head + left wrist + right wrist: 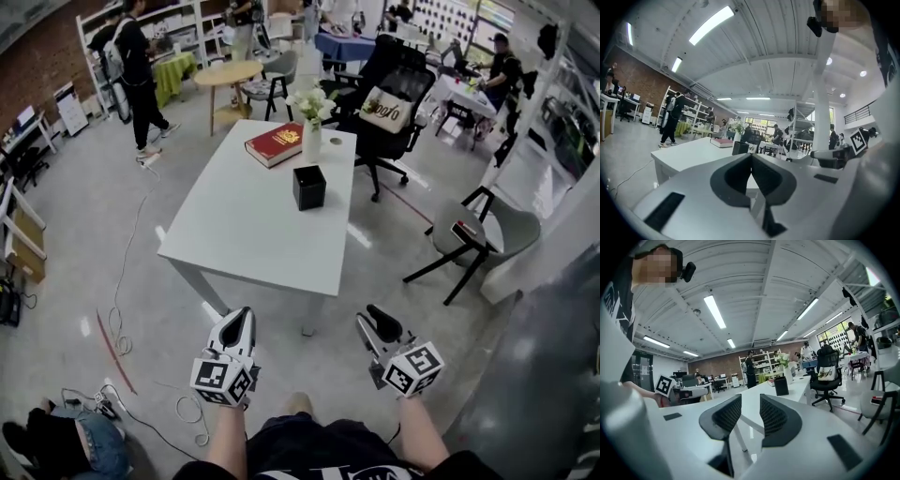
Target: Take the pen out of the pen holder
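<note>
Bare floor (112,253) lay open between both grippers and the white table (244,230), whose near edge and corner stood well ahead of them. A loose cable (117,319) trailed over the floor off to the left of the left gripper (240,317). A grey chair (487,230) stood ahead and to the right of the right gripper (377,319), and a black office chair (394,112) stood beyond the table's far right edge. On the far half of the table lay a red book (275,143). The black pen holder (309,187) stood nearer than the book, apart from it and well ahead of both grippers.

Only the head view showed the table's full outline. The left gripper view alone showed that gripper's jaws pressed together with nothing in them. The right gripper view showed its jaws apart and empty, the pen holder (781,386) far beyond them. No view showed a pen clearly.
</note>
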